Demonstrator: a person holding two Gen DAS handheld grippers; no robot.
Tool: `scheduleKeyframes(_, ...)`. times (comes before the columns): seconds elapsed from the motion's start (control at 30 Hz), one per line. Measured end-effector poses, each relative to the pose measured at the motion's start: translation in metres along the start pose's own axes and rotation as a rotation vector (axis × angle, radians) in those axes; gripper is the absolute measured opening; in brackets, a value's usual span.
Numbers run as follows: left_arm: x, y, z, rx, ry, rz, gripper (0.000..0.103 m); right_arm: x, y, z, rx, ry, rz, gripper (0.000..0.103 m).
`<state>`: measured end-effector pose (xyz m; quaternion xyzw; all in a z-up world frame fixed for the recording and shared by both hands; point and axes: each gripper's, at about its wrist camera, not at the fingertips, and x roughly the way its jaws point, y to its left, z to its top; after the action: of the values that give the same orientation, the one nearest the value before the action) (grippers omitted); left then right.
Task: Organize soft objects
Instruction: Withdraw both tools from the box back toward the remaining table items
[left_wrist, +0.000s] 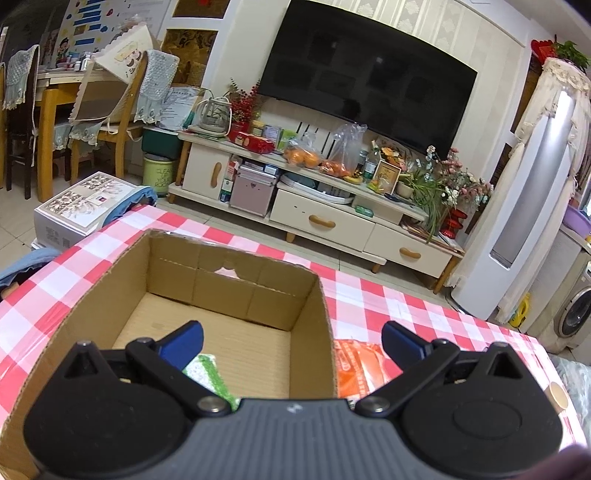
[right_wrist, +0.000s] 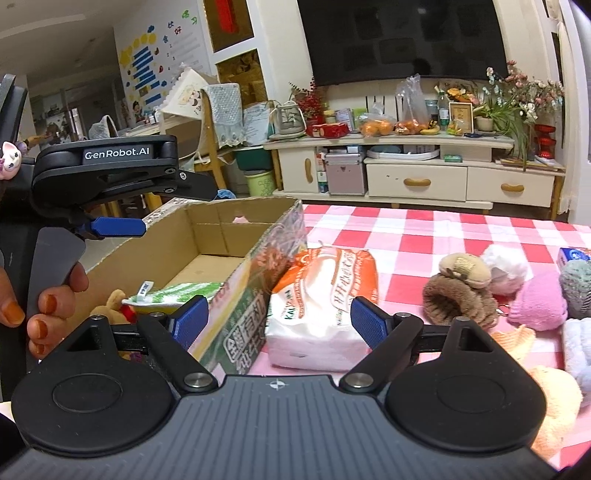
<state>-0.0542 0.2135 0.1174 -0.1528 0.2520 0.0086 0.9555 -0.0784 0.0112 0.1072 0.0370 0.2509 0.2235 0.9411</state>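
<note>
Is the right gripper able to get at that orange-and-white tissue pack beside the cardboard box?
Probably yes: the right gripper is open, the orange-and-white tissue pack lies between its fingers, nothing on top; the cardboard box crowds one side.

A tissue pack (right_wrist: 325, 306) lies just right of the cardboard box (right_wrist: 236, 236); soft toys (right_wrist: 461, 291) sit farther right
</note>
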Motion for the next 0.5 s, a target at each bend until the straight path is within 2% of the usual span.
scheduleKeyframes(0.5, 0.002, -0.019, -0.012, 0.023, 0.011, -0.026, 0.102, -0.01, -0.008, -0.009, 0.017, -0.002, -0.055, 0.103)
